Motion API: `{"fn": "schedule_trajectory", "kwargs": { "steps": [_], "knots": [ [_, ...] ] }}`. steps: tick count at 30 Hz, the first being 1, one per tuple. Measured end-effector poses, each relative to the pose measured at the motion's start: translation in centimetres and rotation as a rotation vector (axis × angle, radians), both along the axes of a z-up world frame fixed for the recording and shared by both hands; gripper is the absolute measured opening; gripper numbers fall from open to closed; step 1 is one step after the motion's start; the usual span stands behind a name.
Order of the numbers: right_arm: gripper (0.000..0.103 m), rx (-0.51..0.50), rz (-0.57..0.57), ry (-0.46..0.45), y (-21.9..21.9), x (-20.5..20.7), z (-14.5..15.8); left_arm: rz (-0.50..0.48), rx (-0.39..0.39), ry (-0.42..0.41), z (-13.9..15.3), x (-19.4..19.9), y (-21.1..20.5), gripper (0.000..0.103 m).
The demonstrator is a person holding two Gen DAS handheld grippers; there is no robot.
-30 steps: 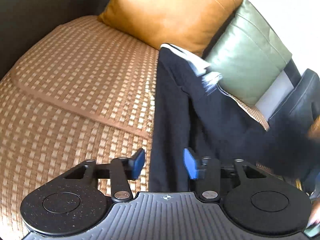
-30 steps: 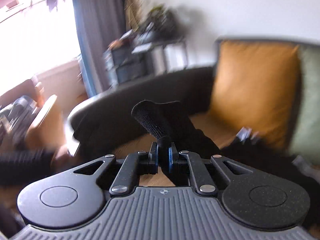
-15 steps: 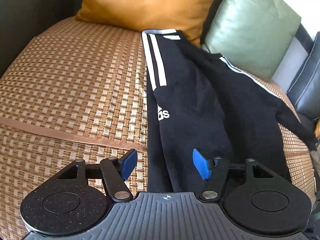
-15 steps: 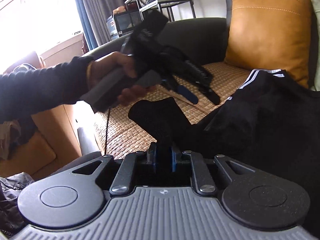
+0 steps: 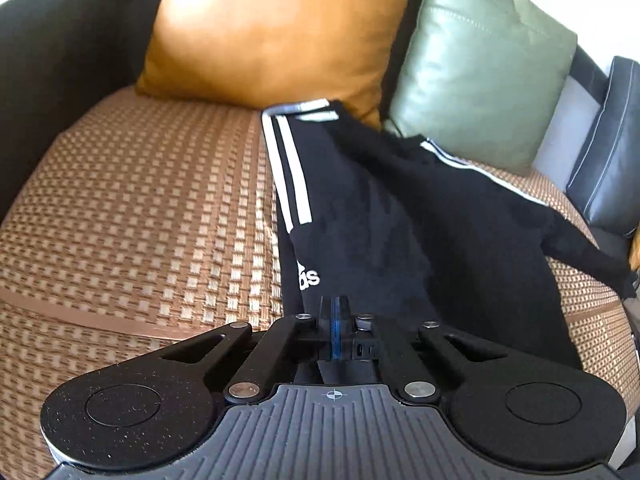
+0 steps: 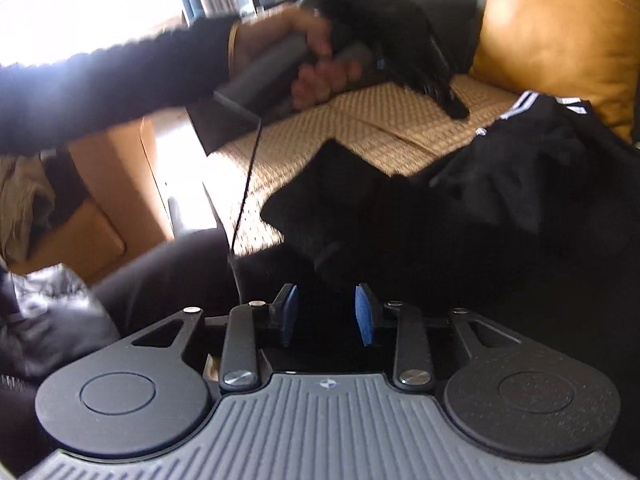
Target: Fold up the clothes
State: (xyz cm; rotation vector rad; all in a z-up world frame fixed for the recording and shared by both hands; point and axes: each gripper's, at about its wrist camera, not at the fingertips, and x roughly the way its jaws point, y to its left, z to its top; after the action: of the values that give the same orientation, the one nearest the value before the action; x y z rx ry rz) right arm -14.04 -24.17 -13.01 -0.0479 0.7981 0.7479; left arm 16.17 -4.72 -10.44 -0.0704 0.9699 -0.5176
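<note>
1. The left gripper [image 5: 335,330] has its jaws pressed together; black cloth lies right under and around the blue pads, but whether they pinch it I cannot tell from here.
2. The right gripper [image 6: 326,314] has its jaws standing wide, the blue pads [image 6: 363,314] well apart, with a dark cuff end of the garment just ahead of the gap and not held.
3. The black track garment [image 5: 372,216] lies on the sofa seat [image 5: 132,208], on a woven straw-coloured mat, right of the seat's middle as the left wrist camera looks.
4. Its long axis runs from the near edge of the seat back toward the cushions; the white-striped end [image 5: 292,168] points at the backrest, and the white logo sits close to the left gripper.
5. A second limb of the cloth trails off to the right, ending in a thin dark tail near the seat's right edge.
6. The far end of the garment touches the orange cushion [image 5: 272,28] and reaches the green cushion [image 5: 480,56] beside it.
7. To the left of the garment a broad stretch of mat is bare, up to the dark curved armrest [image 5: 60,40].
8. In the right wrist view a sleeved hand [image 6: 308,52] grips the left tool above the mat; that part is blurred.
</note>
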Motion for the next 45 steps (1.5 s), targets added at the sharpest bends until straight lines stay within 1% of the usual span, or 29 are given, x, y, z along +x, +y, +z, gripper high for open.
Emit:
{"fn": "schedule_trajectory", "kwargs": {
  "steps": [1,2,5,7,8,11,14,16,19,21,23,24,25,26,27,30,32,33,36,39,41,43,45],
  "knots": [
    [0.035,0.006,-0.025,-0.010,-0.4,0.0,0.4,-0.002,-0.008,0.001,0.4,-0.2,0.2,0.016],
    [0.037,0.012,-0.050,-0.021,-0.8,-0.1,0.8,-0.012,-0.009,0.004,0.6,-1.3,0.9,0.022],
    [0.049,0.043,-0.117,-0.071,-1.6,0.2,2.3,-0.043,-0.013,0.014,1.2,-4.6,2.9,0.032],
    [0.049,0.045,-0.130,-0.096,-1.3,0.6,2.9,-0.063,-0.015,0.020,1.6,-6.8,4.3,0.055],
    [0.049,0.046,-0.136,-0.108,-1.2,0.8,3.2,-0.061,-0.012,0.028,1.4,-8.0,5.1,0.056],
    [0.049,0.035,-0.136,-0.135,-0.2,1.1,3.5,-0.080,0.000,0.057,0.4,-11.4,7.0,0.056],
    [0.049,0.048,-0.154,-0.132,0.4,1.2,3.5,-0.087,0.010,0.062,-0.9,-13.5,8.0,0.056],
    [0.049,0.060,-0.164,-0.121,0.6,1.0,3.5,-0.072,-0.007,0.075,-1.6,-13.8,8.2,0.055],
    [0.049,0.049,-0.176,-0.111,0.9,0.7,3.6,-0.048,-0.049,0.095,-2.3,-13.7,8.1,0.054],
    [0.050,0.044,-0.184,-0.111,0.9,0.4,3.6,-0.053,-0.068,0.087,-2.4,-14.1,7.7,0.054],
    [0.059,0.037,-0.198,-0.111,0.8,0.4,3.6,-0.066,-0.082,0.074,-2.2,-14.4,7.0,0.054],
    [0.059,0.033,-0.206,-0.110,0.7,0.4,3.6,-0.079,-0.089,0.064,-2.0,-14.7,6.5,0.054],
    [0.059,0.028,-0.217,-0.110,0.7,0.4,3.6,-0.092,-0.095,0.055,-1.7,-15.0,6.0,0.041],
    [0.059,0.026,-0.230,-0.110,0.6,0.4,3.7,-0.105,-0.102,0.046,-1.5,-15.3,5.5,0.022],
    [0.059,0.028,-0.247,-0.110,0.4,0.4,3.8,-0.118,-0.108,0.037,-1.3,-15.5,5.0,0.009],
    [0.059,0.031,-0.301,-0.110,-0.3,0.1,4.1,-0.224,-0.081,-0.024,0.0,-18.1,2.5,0.008],
    [0.059,0.044,-0.339,-0.099,-1.1,-0.1,4.2,-0.308,-0.070,-0.050,0.5,-19.9,0.6,0.006],
    [0.059,0.055,-0.359,-0.088,-1.6,-0.2,4.2,-0.324,-0.063,-0.041,0.2,-20.4,0.0,0.002],
    [0.059,0.083,-0.417,-0.045,-2.8,-0.6,3.9,-0.372,-0.041,-0.013,-0.9,-22.0,-1.7,0.002],
    [0.059,0.094,-0.447,-0.016,-3.4,-1.2,3.3,-0.420,-0.019,0.015,-1.9,-23.5,-3.5,0.002],
    [0.059,0.105,-0.459,0.015,-3.6,-1.5,2.7,-0.424,-0.006,0.059,-3.3,-23.8,-3.7,0.003],
    [0.059,0.117,-0.478,0.046,-3.8,-1.6,2.1,-0.422,-0.001,0.109,-4.1,-24.0,-3.5,0.014],
    [0.059,0.136,-0.498,0.068,-4.0,-1.7,1.5,-0.416,-0.042,0.131,-3.4,-24.0,-2.5,0.023]
  ]
}}
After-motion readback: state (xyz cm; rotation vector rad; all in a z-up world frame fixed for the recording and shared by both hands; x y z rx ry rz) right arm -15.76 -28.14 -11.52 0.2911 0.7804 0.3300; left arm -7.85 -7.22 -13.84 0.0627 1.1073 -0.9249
